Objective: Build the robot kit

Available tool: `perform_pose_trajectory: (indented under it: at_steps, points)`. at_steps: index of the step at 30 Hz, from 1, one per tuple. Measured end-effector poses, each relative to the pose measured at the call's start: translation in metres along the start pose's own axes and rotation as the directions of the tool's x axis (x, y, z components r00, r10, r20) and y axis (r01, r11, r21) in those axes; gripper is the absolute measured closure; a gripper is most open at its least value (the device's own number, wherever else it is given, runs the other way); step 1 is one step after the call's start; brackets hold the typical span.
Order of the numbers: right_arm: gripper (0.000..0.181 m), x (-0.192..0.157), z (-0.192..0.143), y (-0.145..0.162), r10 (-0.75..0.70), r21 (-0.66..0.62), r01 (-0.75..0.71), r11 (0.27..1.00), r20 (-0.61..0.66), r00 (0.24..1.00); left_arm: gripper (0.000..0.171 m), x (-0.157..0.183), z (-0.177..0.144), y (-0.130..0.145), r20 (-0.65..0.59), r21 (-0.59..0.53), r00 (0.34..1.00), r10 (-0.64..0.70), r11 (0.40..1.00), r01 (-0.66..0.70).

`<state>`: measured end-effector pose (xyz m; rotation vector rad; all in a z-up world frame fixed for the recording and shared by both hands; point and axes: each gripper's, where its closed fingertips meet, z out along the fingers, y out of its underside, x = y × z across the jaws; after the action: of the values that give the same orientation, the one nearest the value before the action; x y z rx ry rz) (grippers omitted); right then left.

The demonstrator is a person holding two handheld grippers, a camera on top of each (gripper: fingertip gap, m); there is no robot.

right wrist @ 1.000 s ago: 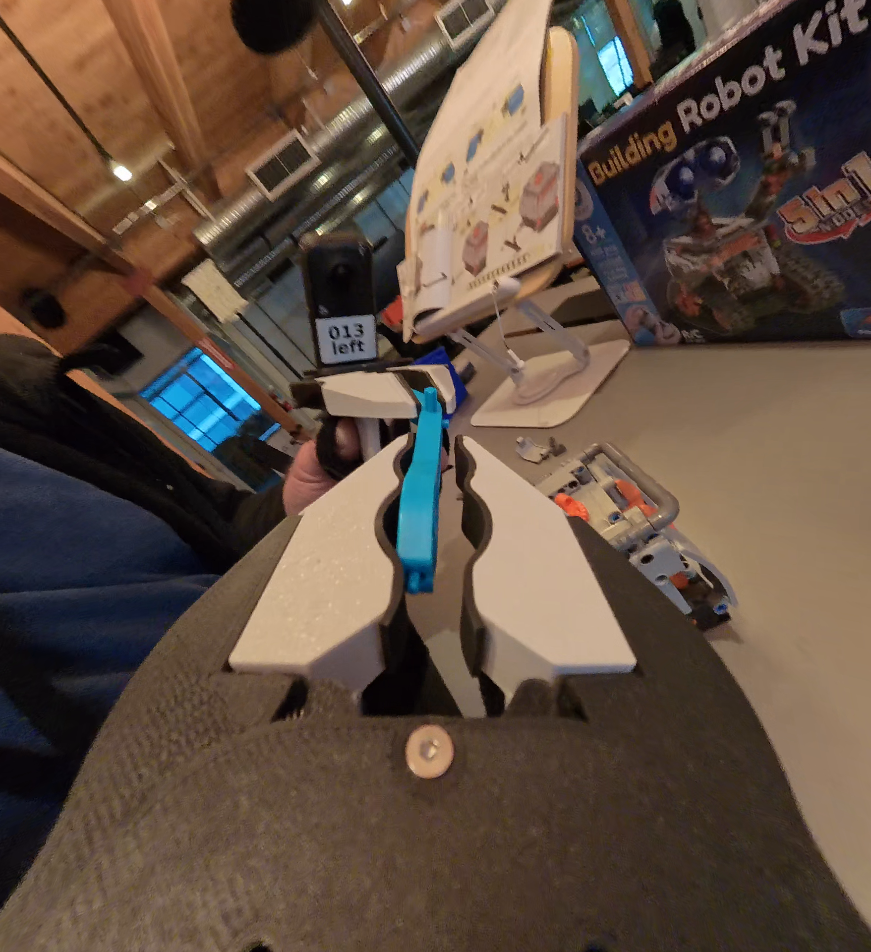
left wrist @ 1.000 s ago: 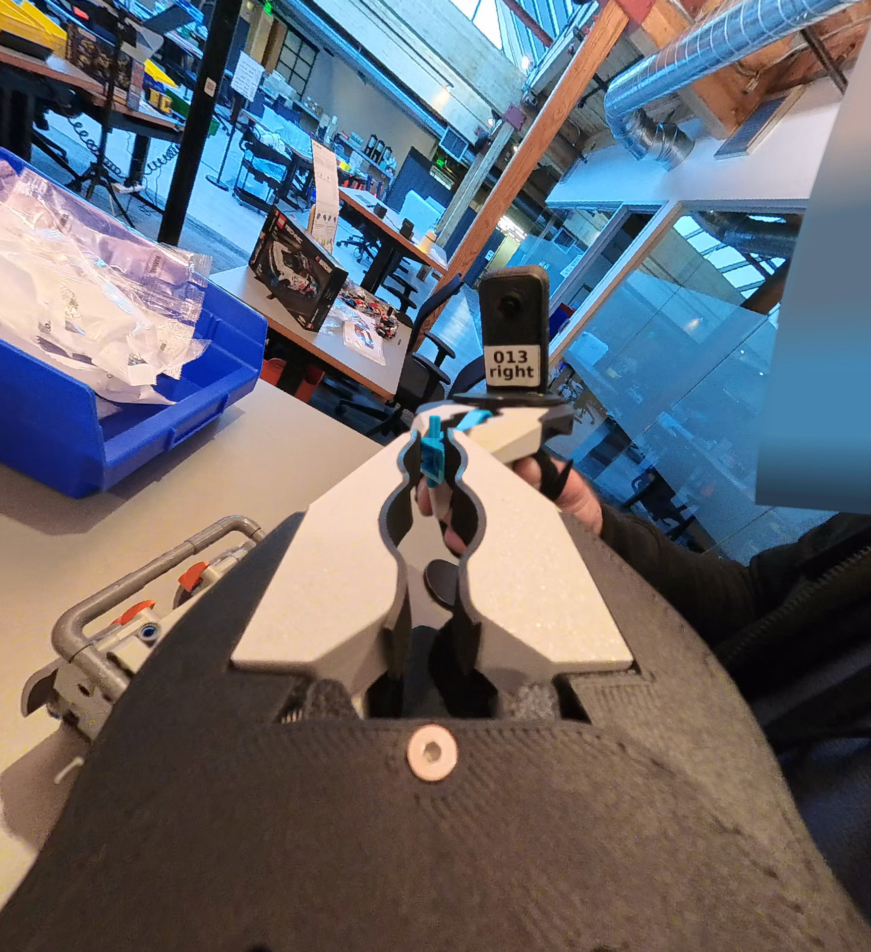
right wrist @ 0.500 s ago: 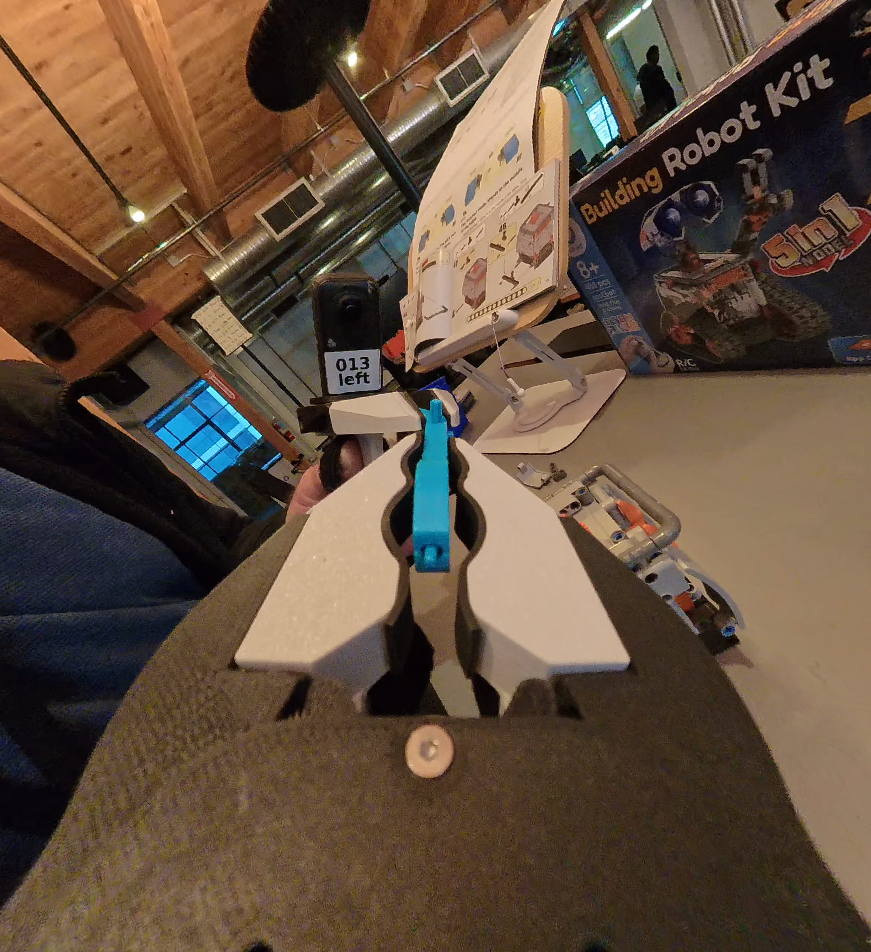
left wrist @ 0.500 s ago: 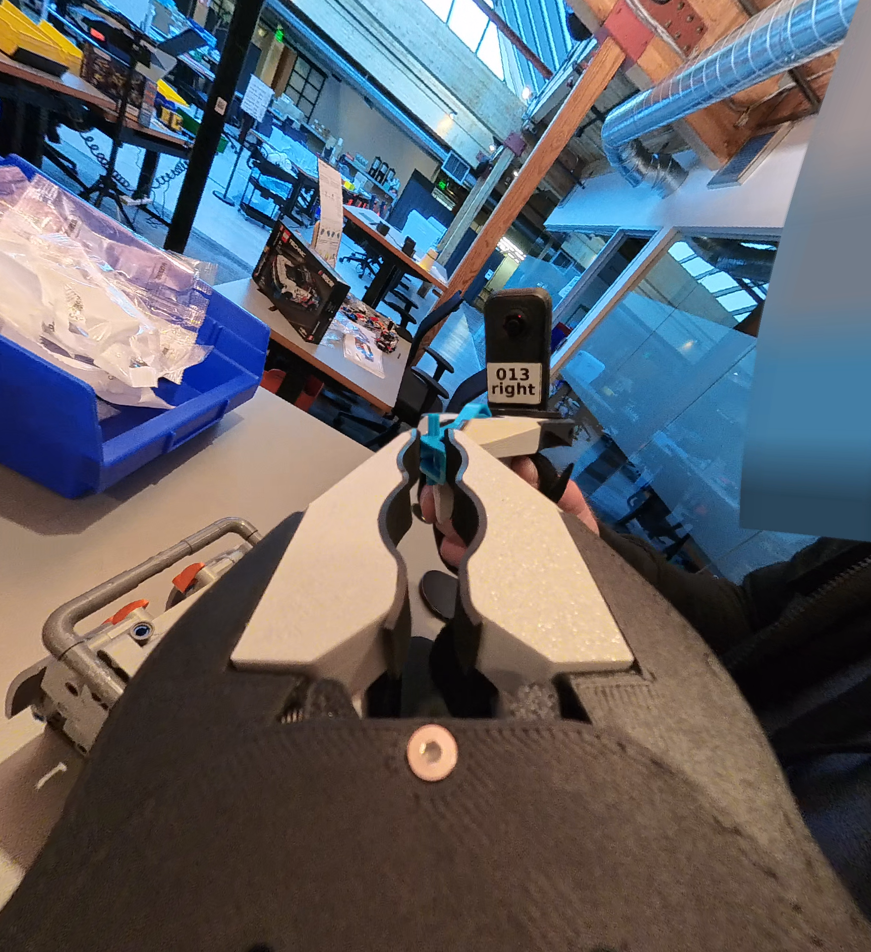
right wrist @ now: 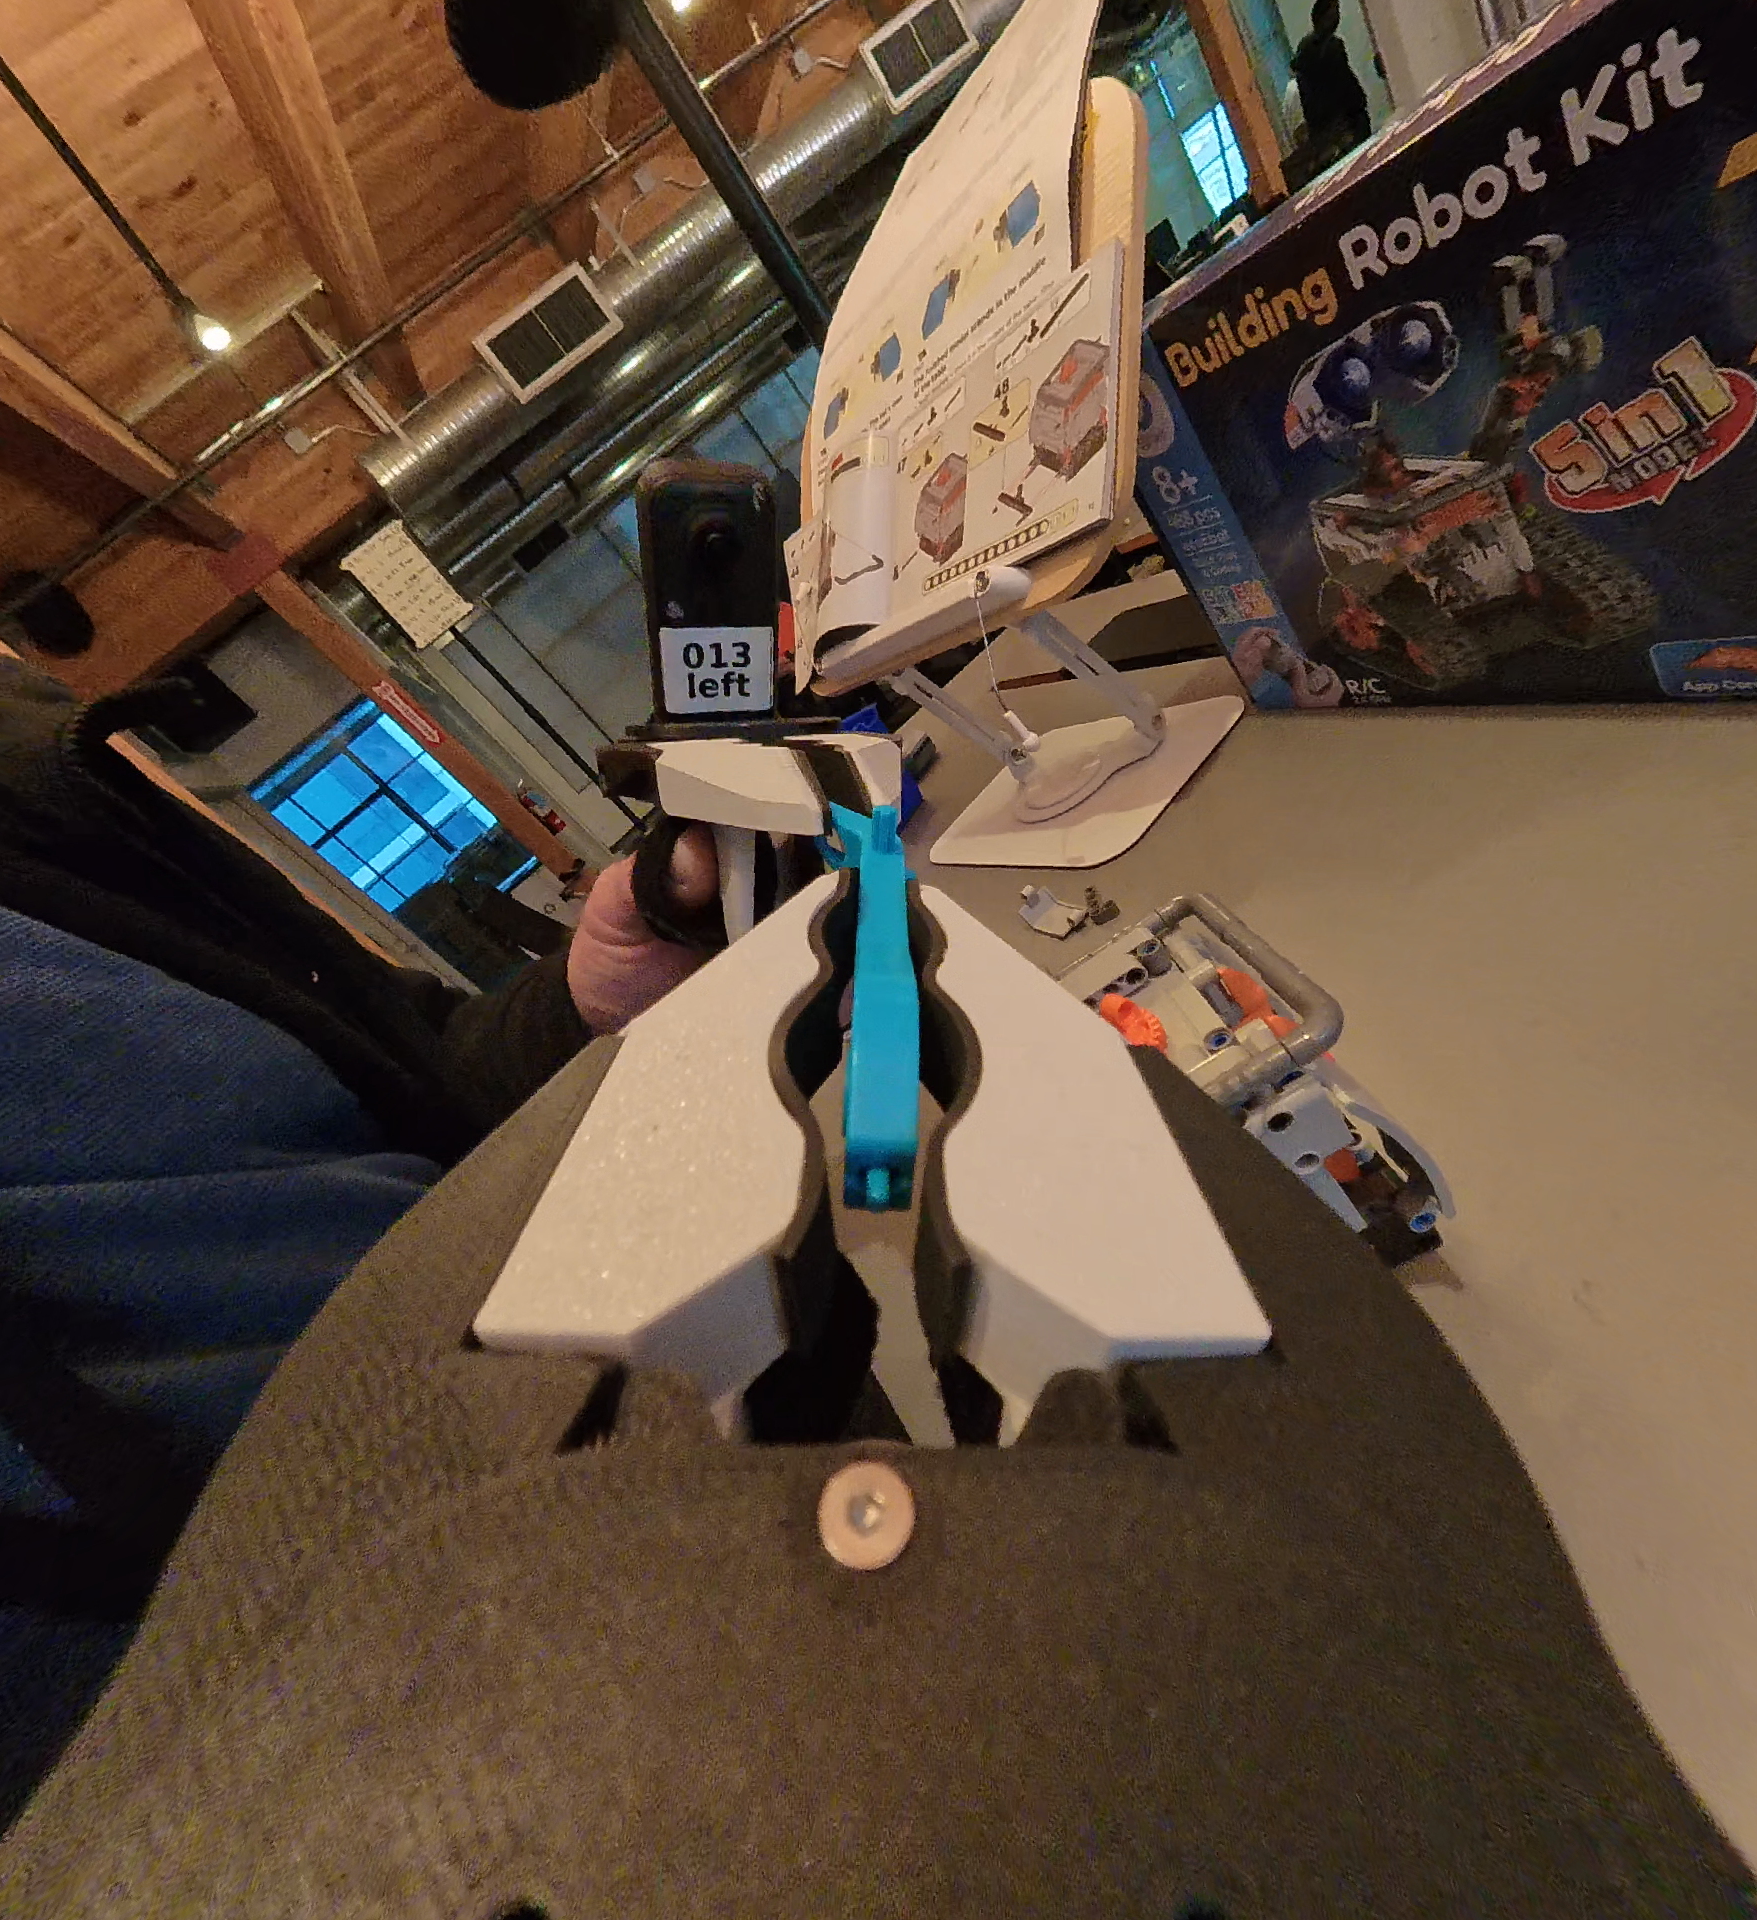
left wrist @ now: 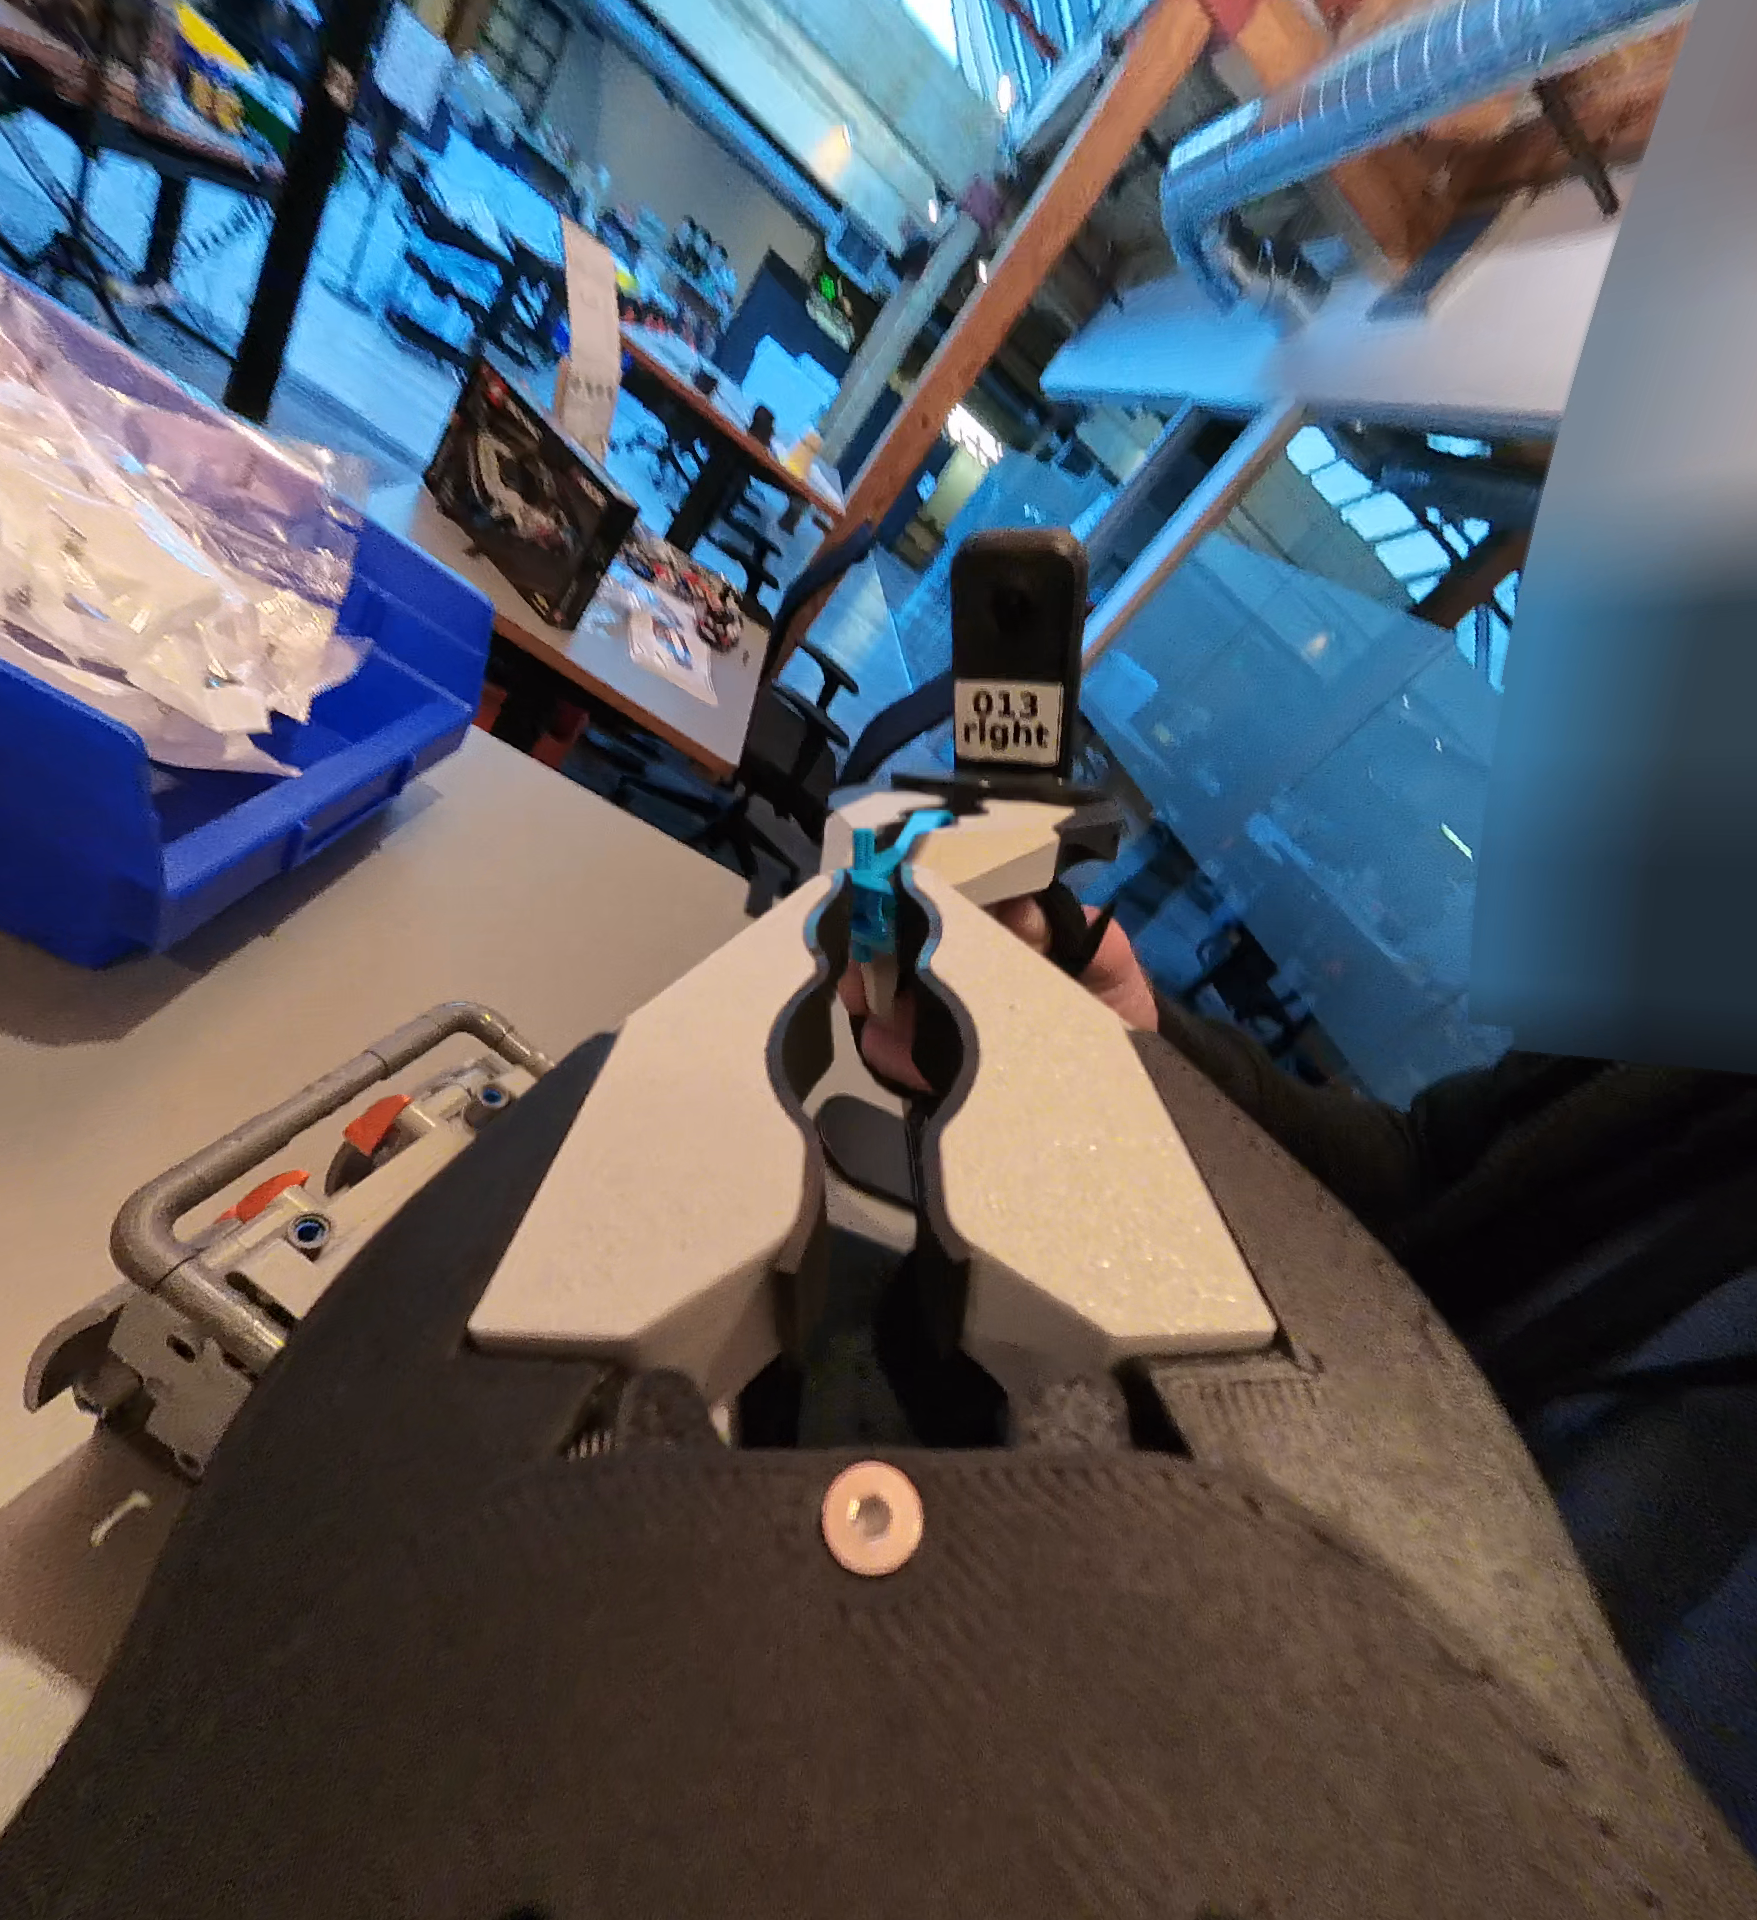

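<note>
My right gripper (right wrist: 879, 894) is shut on a long blue beam (right wrist: 882, 1049) that runs lengthwise between its fingers. My left gripper (left wrist: 869, 891) is shut on a small blue piece (left wrist: 866, 899) at its fingertips. The two grippers face each other tip to tip in the air above the table edge, and the blue parts meet there. The right gripper also shows in the left wrist view (left wrist: 921, 831), and the left gripper in the right wrist view (right wrist: 843, 784). A person's hand (right wrist: 635, 956) holds the left gripper.
A grey model with orange parts lies on the grey table (right wrist: 1528, 987), seen in both views (left wrist: 271, 1257) (right wrist: 1258, 1029). A blue bin (left wrist: 178, 831) holds plastic bags (left wrist: 84, 540). An instruction booklet on a stand (right wrist: 978, 416), a kit box (right wrist: 1528, 416) and small loose grey parts (right wrist: 1056, 909) stand behind.
My right gripper has closed on the blue beam, which now sits straight between its fingers. Both grippers have stayed tip to tip and shifted slightly.
</note>
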<state>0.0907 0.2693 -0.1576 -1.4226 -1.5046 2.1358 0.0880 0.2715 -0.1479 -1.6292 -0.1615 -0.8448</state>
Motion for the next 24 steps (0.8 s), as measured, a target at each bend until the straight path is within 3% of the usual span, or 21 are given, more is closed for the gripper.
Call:
perform_pose_trajectory:
  at_steps: [4, 17, 24]
  points:
    - [0.176, -0.001, 0.001, -0.001, 0.0, 0.013, 0.0, 1.0, -0.004, 1.0, 0.168, 0.0, 0.0, 0.001, 0.028, -0.034, 0.999, 0.045, 0.998, -0.044]
    - [0.171, 0.0, 0.002, -0.009, 0.06, 0.13, -0.062, 0.99, 0.022, 0.998, 0.169, 0.0, 0.002, -0.002, 0.015, 0.073, 0.999, -0.041, 0.997, 0.04]
    - [0.176, 0.003, -0.002, 0.0, 0.029, 0.051, -0.029, 0.998, -0.008, 1.0, 0.17, -0.002, 0.004, 0.007, -0.005, 0.036, 0.997, -0.075, 0.997, 0.076]
